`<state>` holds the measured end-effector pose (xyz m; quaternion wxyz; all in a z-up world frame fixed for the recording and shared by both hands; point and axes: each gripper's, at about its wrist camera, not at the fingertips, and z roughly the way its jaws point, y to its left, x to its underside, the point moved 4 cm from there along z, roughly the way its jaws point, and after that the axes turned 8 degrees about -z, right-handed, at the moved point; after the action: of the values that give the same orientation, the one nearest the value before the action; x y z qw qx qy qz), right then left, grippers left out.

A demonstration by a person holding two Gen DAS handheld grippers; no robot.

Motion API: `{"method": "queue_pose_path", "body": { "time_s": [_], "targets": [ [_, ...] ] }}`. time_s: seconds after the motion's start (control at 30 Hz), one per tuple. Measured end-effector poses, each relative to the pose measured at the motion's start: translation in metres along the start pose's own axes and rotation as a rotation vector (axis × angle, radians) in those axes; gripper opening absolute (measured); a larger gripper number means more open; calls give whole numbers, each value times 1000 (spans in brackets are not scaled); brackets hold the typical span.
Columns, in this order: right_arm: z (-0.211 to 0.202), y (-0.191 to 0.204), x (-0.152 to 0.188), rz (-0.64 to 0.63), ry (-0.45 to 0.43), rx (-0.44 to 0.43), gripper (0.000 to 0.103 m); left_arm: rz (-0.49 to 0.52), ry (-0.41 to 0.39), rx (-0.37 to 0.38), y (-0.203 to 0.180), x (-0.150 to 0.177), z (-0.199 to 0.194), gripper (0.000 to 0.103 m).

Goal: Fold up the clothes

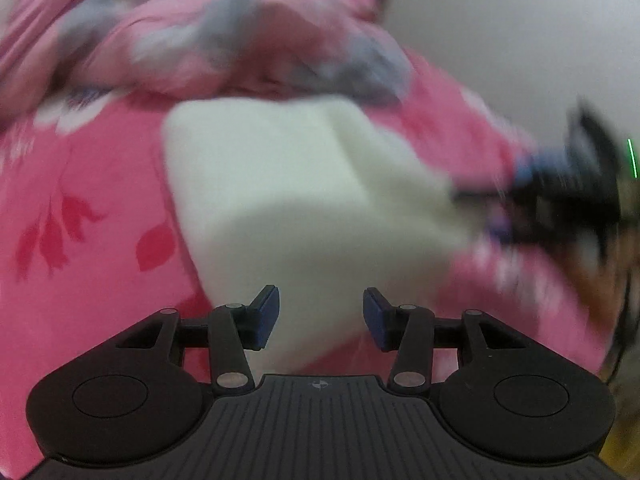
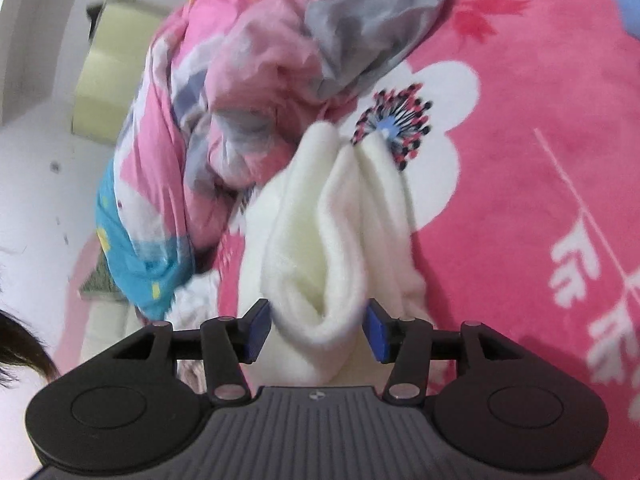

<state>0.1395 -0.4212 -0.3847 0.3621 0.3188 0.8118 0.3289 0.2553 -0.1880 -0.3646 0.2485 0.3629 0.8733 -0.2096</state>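
Both my tongs tilt downward over a pink flowered bed cover (image 2: 520, 128), where a folded white garment (image 2: 340, 232) lies between a crumpled pink-and-grey quilt (image 2: 280, 60) beyond it and open cover to my right. My right tongs (image 2: 318, 330) stand partly open around the garment's near fold, pads beside it without clamping. My left tongs (image 1: 321, 318) stand partly open, gripping nothing, just above the blurred white garment (image 1: 280, 184).

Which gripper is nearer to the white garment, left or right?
Right. The right gripper has the white garment bunched between its jaws; the left gripper hovers just above it.
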Motion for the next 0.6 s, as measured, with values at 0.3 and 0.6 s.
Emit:
{"method": "queue_pose_path", "body": {
  "time_s": [0.3,0.6],
  "targets": [
    [25,32,-5,-183,80,104,24,177,-50,-199,-4,24,19,44],
    [38,43,1,-54,58,-38,23,56,-67,-229,29,32,14,23]
  ]
}}
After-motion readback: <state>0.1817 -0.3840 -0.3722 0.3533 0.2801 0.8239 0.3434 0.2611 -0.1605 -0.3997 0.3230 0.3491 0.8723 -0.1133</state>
